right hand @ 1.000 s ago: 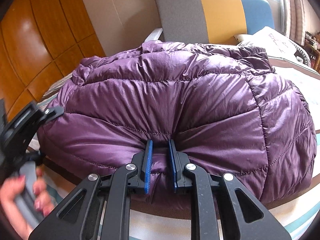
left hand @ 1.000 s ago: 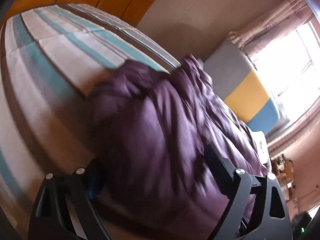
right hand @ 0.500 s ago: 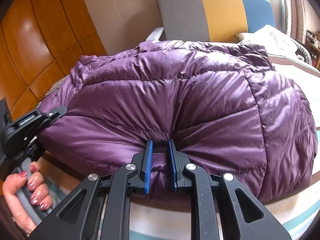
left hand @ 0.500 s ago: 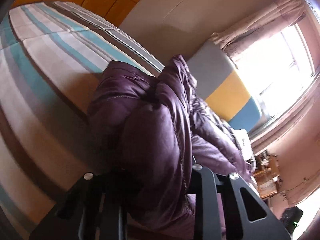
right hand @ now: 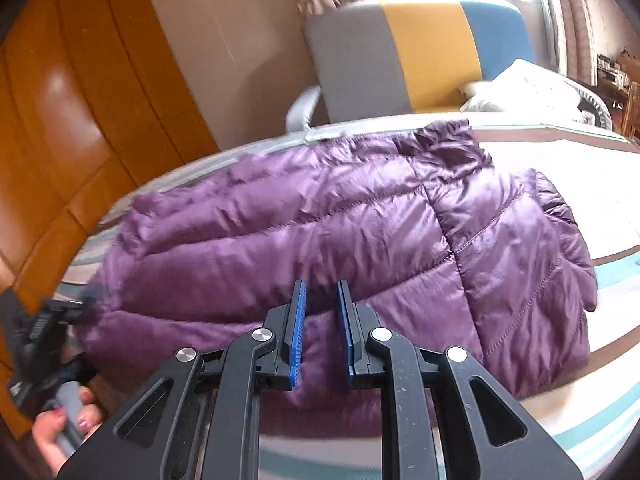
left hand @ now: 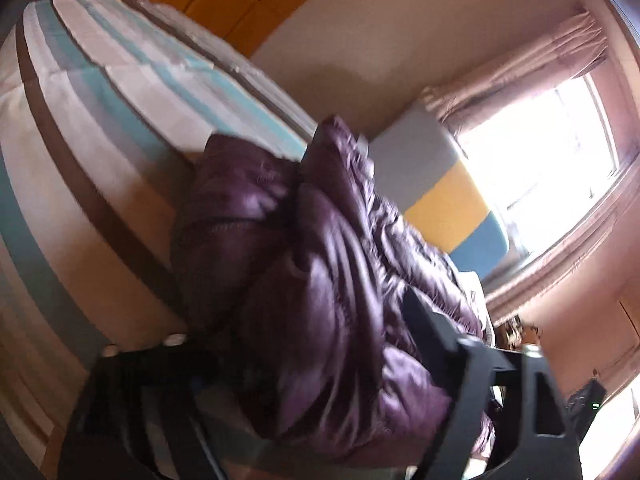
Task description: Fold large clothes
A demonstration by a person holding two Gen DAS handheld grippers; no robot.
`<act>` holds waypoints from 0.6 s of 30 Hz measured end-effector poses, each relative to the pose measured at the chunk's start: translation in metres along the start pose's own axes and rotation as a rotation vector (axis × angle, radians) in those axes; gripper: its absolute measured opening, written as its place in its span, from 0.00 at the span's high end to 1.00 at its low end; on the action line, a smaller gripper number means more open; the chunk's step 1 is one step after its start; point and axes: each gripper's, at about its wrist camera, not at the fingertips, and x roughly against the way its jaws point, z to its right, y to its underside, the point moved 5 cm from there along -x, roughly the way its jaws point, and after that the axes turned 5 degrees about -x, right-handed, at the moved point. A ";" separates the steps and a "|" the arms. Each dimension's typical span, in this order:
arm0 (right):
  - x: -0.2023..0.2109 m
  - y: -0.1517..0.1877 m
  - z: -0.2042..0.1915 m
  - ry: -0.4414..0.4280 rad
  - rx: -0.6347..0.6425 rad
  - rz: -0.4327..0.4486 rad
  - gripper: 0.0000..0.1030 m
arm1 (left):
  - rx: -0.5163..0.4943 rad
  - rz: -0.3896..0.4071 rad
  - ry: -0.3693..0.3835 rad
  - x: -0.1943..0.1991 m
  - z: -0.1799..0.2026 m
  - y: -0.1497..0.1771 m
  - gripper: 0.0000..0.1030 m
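jacket [right hand: 320,240] | long axis left-right across bed [right hand: 580,168] | right tool [right hand: 322,300] apart

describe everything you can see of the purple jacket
The purple jacket is a shiny, quilted puffer with stitched channels and a soft, wrinkled shell. It lies folded in a bulky bundle on the striped bed, near its far edge, in front of a grey, yellow and blue chair. The right gripper stands open at its near edge, pads apart. The left gripper is wide open with fabric bulging between its fingers.
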 end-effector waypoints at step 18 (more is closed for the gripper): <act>-0.007 0.017 -0.029 0.004 0.073 -0.030 0.85 | -0.066 0.054 -0.055 -0.006 0.010 -0.020 0.77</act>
